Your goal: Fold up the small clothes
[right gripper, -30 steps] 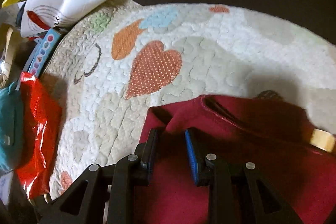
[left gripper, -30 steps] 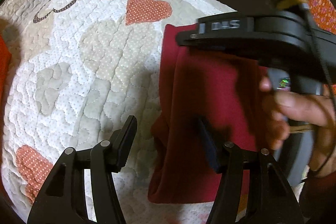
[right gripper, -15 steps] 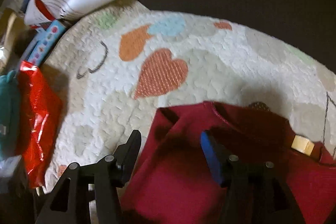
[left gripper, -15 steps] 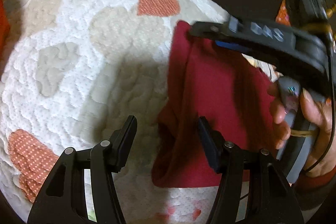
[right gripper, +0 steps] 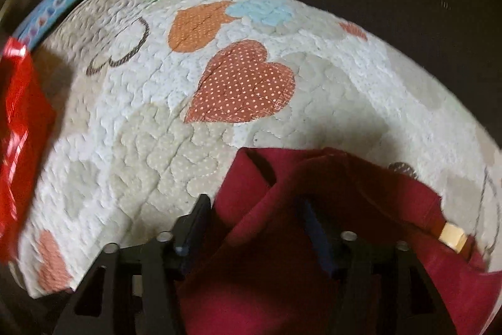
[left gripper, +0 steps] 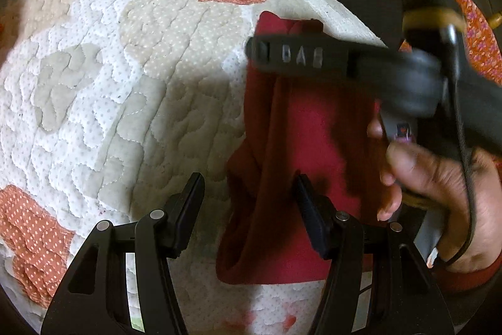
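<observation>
Dark red cloth, a small garment (left gripper: 313,153) folded into a long strip, is laid on a white quilt (left gripper: 125,83) patterned with orange and beige hearts; in the left wrist view it occupies the centre right of the frame. The left gripper (left gripper: 248,206) is seen at the lower centre with its jaws held apart: the garment's left edge lies between them, but no pad is seen pressing on it. In the same view the right gripper (left gripper: 301,55) crosses the upper right of the frame above the cloth, held by a hand (left gripper: 439,193) at the right edge. In the right wrist view the garment (right gripper: 360,209) fills the lower right, a pale label (right gripper: 453,236) showing at its right side. The right gripper (right gripper: 257,218) is closing, a raised fold of the cloth between its jaws; whether the pads already press on it cannot be told. A red packet (right gripper: 18,131) lies at the left edge.
</observation>
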Available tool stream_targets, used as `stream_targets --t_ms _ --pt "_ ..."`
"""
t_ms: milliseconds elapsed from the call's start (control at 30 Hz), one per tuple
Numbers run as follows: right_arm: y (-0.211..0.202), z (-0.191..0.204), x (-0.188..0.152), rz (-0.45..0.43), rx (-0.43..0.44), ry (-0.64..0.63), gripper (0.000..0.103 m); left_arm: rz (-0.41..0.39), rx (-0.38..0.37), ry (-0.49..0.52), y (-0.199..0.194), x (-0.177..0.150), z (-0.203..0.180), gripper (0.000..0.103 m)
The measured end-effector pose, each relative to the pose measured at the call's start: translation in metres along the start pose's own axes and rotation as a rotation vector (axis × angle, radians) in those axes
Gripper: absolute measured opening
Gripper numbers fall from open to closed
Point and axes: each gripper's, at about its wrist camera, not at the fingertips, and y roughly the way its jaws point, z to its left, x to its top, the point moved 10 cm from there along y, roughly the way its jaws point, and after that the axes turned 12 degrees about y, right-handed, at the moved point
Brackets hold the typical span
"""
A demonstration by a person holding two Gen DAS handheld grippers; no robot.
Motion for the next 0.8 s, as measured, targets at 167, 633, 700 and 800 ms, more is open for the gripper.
stream_targets --t_ms 167,633,700,800 --pt "-0.037 -0.019 0.008 -0.068 0.237 0.166 0.017 -0.001 0.007 0.007 0.003 0.004 -0.001 0.059" --pt "-0.092 -0.057 -0.004 -0.173 0.367 0.304 0.016 -0.053 -0.038 0.145 -0.003 -0.005 -0.05 0.046" --pt "-0.092 -0.058 -0.003 -0.174 0.361 0.305 0.016 -0.061 -0.031 0.155 -0.006 -0.005 -0.051 0.041" --pt "-0.093 -0.058 -0.003 -0.177 0.337 0.294 0.016 -0.071 -0.034 0.166 -0.01 -0.006 -0.055 0.038"
